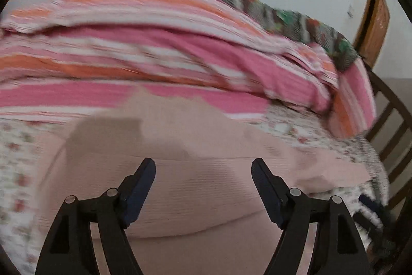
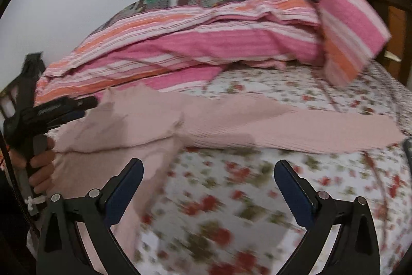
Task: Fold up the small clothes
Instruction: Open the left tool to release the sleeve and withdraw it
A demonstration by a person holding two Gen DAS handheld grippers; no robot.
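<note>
Left gripper [image 1: 203, 187]: jaws wide, nothing between them, over the garment.
Right gripper [image 2: 208, 187]: jaws wide, empty, over the sheet [image 2: 231, 210].
Garment [image 2: 231, 120]: pink ribbed piece on the sheet, one part doubled over at its left end, a long strip lying out to the right.
Progress: apparently one fold laid; strip not yet folded.
Views: only the right view shows the strip and the hand [image 2: 41, 166]; the left view shows just the folded bulk.
Far: striped blanket [image 2: 206, 43].

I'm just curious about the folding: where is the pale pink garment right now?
The pale pink garment lies spread on the flowered bedsheet, in front of the striped blanket, directly below the open left gripper.
</note>
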